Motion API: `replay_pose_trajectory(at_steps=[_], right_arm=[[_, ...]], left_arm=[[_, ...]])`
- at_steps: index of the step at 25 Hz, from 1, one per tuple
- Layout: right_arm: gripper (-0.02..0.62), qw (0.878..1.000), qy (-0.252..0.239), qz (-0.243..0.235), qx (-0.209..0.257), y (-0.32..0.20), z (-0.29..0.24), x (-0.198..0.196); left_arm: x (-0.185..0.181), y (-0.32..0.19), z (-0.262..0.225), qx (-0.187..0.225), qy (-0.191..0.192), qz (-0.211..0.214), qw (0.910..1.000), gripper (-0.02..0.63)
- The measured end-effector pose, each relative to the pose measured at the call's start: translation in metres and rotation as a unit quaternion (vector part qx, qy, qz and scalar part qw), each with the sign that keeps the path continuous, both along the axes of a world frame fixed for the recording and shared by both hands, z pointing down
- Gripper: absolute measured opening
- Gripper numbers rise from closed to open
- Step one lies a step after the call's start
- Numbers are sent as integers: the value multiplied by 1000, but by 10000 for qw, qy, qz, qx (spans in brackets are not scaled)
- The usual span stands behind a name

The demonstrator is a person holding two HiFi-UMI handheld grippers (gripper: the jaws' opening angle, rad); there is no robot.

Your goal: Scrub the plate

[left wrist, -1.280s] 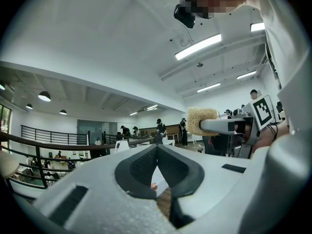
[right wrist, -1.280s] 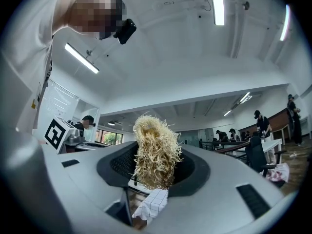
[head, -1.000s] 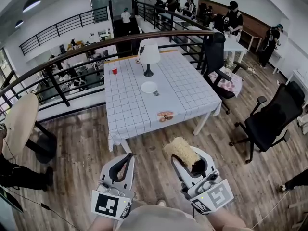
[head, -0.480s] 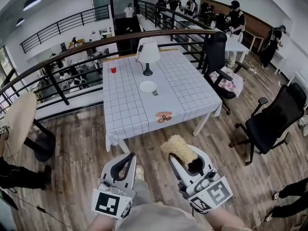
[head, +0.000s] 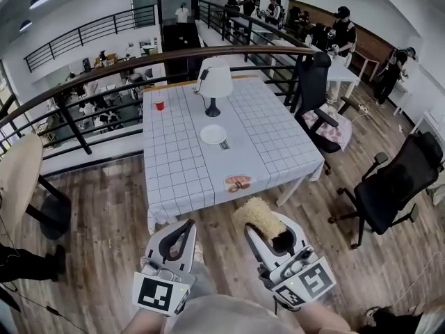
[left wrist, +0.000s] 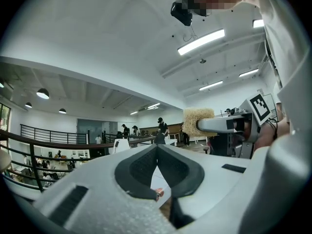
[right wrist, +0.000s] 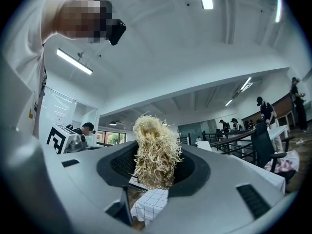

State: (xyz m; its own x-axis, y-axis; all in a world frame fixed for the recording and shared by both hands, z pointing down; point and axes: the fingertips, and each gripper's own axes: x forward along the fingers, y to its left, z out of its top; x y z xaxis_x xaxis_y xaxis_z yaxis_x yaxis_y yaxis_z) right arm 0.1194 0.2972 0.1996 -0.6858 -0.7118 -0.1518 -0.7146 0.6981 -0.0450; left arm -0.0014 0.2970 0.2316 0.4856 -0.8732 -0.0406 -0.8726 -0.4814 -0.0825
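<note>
While both grippers hang over the wooden floor (head: 104,207), short of the table's near edge, their states differ. The left gripper (left wrist: 157,149) has its jaws closed tip to tip, with nothing between the pads. The right gripper (right wrist: 155,165) is clamped on a straw-coloured loofah scrubber (right wrist: 155,150), which stands up between the jaws and projects past their tips; in the head view it points toward the table. The two grippers are side by side, near each other but not touching. The plate (head: 213,134) is white, round and lies flat on the table (head: 181,165), which is covered with a white grid-pattern cloth. The plate is well apart from both grippers, ahead of them and roughly on the line between them, near the table's centre. A white table lamp (head: 214,83) stands just beyond the plate. A red cup (head: 160,105) stands toward the far left corner. A small patterned dish (head: 238,183) lies near the front edge, between the plate and the right gripper.
</note>
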Motion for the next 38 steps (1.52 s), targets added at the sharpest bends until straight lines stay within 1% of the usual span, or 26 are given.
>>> replay_pose_trajectory(at_steps=[2, 5, 8, 10, 15, 18, 24, 26, 28, 30, 32, 36, 38], right_arm=[[170, 10000, -25, 14, -95, -22, 0, -5], [170, 9997, -19, -19, -230, -51, 2, -14], [170, 9997, 98, -44, -231, -73, 22, -26], [170, 9996, 126, -29, -244, -95, 27, -36], [170, 9989, 215, 91, -399, -191, 15, -73], [170, 9987, 256, 166, -403, -245, 8, -91], [170, 9984, 314, 357, -319, -314, 4, -106], [170, 9981, 323, 404, -337, -331, 5, -107], [170, 9979, 364, 401, -367, -345, 6, -107], [170, 9978, 387, 356, -404, -356, 9, -106], [170, 9978, 361, 308, -455, -365, 12, -102], [170, 9974, 435, 196, -548, -388, 19, -91], [170, 9972, 502, 185, -519, -398, 21, -85]], left_arm=[[-6, -24, 0, -45, -41, 23, 10000, 14], [-10, -56, 5, -285, -53, 103, 9995, 14], [-18, -79, 24, -299, -25, 172, 9994, 14], [-26, -100, 29, -298, -16, 222, 9993, 14], [-63, -194, 17, -448, 14, 326, 9985, 14], [-83, -247, 11, -467, -5, 381, 9982, 14], [-111, -318, 5, -431, -78, 409, 9982, 14], [-115, -334, 5, -450, -119, 402, 9981, 14], [-115, -347, 7, -486, -78, 366, 9981, 14], [-111, -357, 10, -557, -14, 346, 9978, 14], [-104, -366, 13, -636, -50, 335, 9974, 14], [-95, -389, 14, -515, -121, 247, 9983, 14], [-89, -396, 15, -618, -109, 208, 9978, 14]])
